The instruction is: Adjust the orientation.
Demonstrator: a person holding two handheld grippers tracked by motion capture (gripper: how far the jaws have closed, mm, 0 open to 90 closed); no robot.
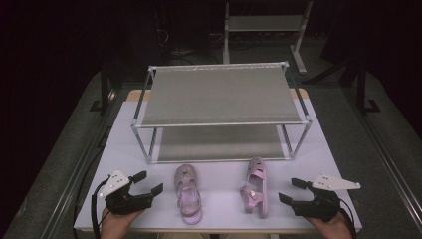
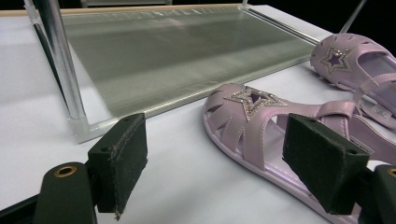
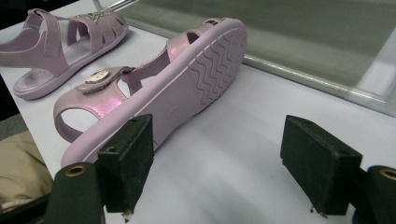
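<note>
Two small pink sandals lie on the white table in front of a two-tier metal shoe rack (image 1: 222,94). The left sandal (image 1: 188,194) rests flat on its sole, its star-decorated toe (image 2: 252,99) toward the rack. The right sandal (image 1: 256,187) lies tipped on its side, its ribbed sole (image 3: 205,70) facing my right gripper. At the table's near left my left gripper (image 1: 147,182) stands open, just left of the flat sandal and apart from it. My right gripper (image 1: 291,191) stands open at the near right, a little right of the tipped sandal. Nothing is between either pair of jaws.
The rack's lower shelf (image 2: 177,51) sits low over the table, with its corner post (image 2: 63,65) close ahead of my left gripper. A metal frame (image 1: 263,25) stands on the floor behind the table. Bare white table (image 1: 221,191) lies between the sandals.
</note>
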